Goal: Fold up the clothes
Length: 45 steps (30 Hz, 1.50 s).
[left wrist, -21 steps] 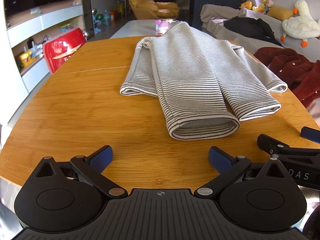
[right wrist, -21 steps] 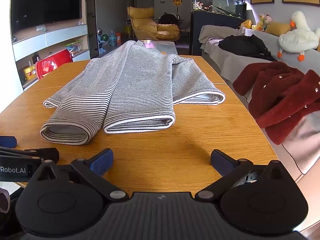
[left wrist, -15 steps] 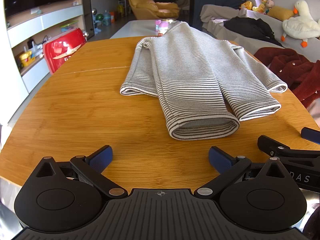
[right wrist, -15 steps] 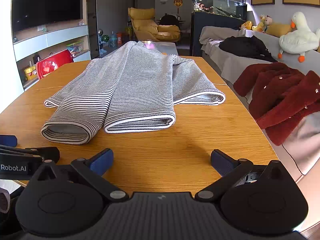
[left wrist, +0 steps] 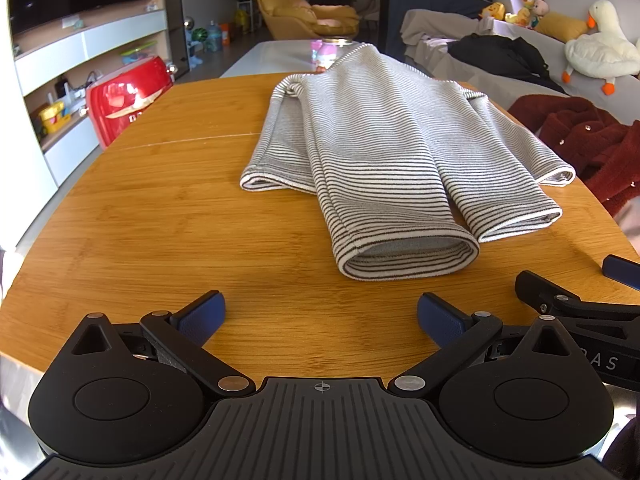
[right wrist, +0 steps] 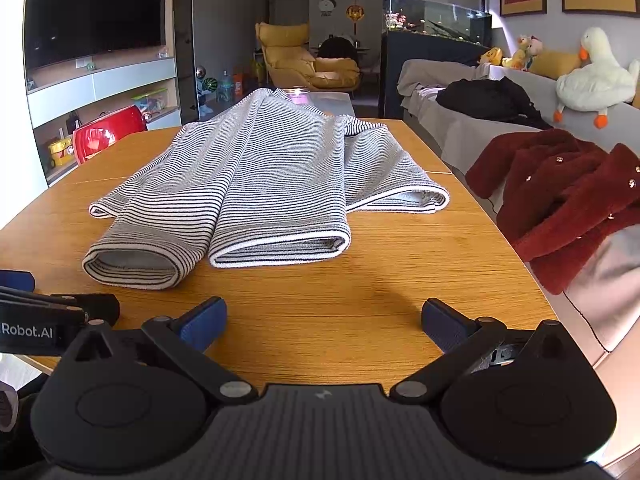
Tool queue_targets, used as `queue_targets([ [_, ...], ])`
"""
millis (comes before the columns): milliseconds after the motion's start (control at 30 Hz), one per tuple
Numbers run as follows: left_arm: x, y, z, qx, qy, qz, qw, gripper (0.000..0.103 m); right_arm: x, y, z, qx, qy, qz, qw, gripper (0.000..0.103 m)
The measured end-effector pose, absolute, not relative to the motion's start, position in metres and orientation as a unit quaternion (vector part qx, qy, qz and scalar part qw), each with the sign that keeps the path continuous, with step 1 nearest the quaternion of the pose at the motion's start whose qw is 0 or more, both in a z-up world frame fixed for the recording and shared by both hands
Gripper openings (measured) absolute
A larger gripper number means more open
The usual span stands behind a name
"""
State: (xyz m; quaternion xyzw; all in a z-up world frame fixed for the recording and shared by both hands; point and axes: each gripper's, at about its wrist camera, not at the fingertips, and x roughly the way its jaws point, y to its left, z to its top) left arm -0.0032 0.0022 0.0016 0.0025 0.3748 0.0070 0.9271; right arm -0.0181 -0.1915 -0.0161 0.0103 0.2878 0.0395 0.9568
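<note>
The striped garment [left wrist: 384,168] lies lengthwise at twelve o'clock on the counter [left wrist: 160,232], sides turned inward, hems nearest. Left tongs [left wrist: 320,316] and right tongs [right wrist: 324,322] wait spread apart, empty, likely ready to grip those hems.

Ahead of your left gripper [left wrist: 320,318], the striped garment [left wrist: 384,160] is soft ribbed knit cloth on a smooth, faintly glossy wooden table [left wrist: 160,220]. Your gripper's fingertips [left wrist: 202,316] carry matt, textured blue pads; its body looks like matt black plastic.
</note>
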Motion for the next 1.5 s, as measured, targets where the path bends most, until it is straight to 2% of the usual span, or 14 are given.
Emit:
queue_targets([
  [1500, -0.0006, -0.0004, 0.0000, 0.001, 0.376, 0.008, 0.926, 0.103, -0.0169, -0.1925, -0.0167, 0.010, 0.292, 0.036, 0.956, 0.103],
])
